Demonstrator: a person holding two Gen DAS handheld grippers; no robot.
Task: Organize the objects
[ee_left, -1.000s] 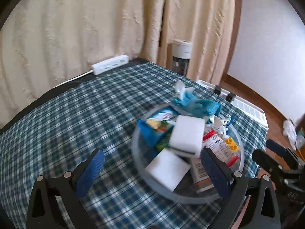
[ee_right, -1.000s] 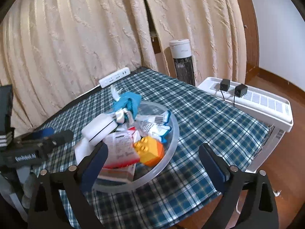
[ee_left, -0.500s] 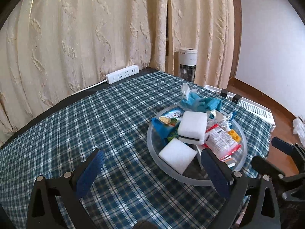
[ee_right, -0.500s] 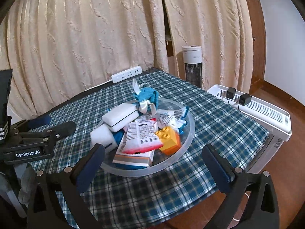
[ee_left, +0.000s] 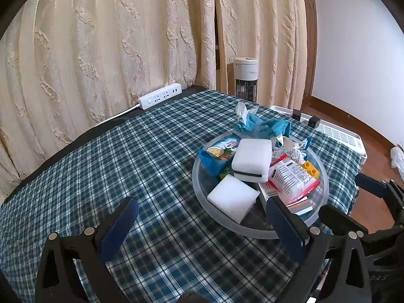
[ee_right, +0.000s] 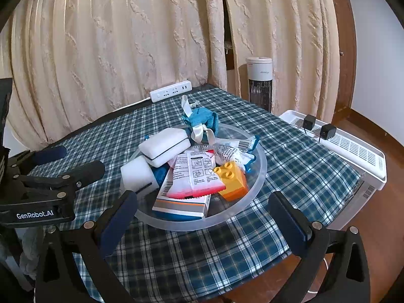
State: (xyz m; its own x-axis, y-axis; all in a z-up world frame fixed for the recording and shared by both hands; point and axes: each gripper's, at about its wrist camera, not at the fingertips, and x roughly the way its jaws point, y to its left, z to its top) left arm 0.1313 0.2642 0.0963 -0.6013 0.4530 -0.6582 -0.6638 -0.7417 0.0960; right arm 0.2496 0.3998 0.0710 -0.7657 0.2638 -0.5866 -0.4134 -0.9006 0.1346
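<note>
We see the clear bowl (ee_right: 260, 174) on the checked tablecloth (ee_left: 126, 156), heaped with the loose things: a white case (ee_right: 164, 146) on top, a white sponge block (ee_left: 233, 198) at the bowl's near rim, a blue cloth (ee_right: 202, 118) at its far rim, snack packets (ee_right: 194, 174), a flat box (ee_right: 181, 205) and a yellow brick (ee_right: 231, 178). Over the last second both cameras have pulled back from the bowl, which suggests a retreat from a filled bowl, or merely a pause. The left gripper (ee_left: 202, 223) and right gripper (ee_right: 204, 213) both gape wide, holding nothing. Beyond the bowl lies a power strip (ee_left: 160, 96).
</note>
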